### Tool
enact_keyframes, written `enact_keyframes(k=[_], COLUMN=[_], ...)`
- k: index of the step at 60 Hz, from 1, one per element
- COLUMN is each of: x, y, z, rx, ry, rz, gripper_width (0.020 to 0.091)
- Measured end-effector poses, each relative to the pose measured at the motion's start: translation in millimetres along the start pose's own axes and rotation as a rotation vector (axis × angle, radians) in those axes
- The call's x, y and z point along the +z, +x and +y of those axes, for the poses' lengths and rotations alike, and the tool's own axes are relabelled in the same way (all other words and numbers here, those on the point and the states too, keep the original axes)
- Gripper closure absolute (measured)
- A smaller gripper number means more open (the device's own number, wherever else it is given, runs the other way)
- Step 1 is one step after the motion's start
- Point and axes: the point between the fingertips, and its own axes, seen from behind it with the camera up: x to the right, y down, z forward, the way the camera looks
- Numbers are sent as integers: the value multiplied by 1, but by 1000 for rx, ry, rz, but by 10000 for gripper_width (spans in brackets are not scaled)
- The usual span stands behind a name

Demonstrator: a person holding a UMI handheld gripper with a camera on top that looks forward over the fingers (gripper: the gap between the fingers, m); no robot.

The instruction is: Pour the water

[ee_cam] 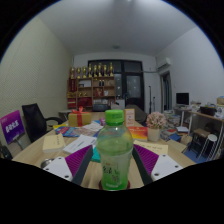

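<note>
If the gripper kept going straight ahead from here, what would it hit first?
The green-capped bottle. It stands upright between the fingers of the open gripper, dead centre, with a gap at either side. Going on, the gripper would probably meet it before the cluttered table beyond.

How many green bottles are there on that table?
1: the green bottle stands between the gripper fingers, near the table edge. Clutter behind could hide others.

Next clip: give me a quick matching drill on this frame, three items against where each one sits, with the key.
Things:
1. bottle
2. office chair
3. shelf

Places:
A. against the far wall
B. between the gripper fingers
C. beside the table, this side of the shelf

Pairs: 1-B, 2-C, 3-A. The green-capped bottle stands upright between the fingers.
</note>
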Motion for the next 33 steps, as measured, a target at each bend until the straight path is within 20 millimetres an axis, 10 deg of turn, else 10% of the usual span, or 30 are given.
enact_keyframes(k=[11,33], x=[-61,-246], y=[3,7], z=[3,1], rx=[71,29], ry=[-22,-8], rz=[-16,18], gripper_width=[255,264])
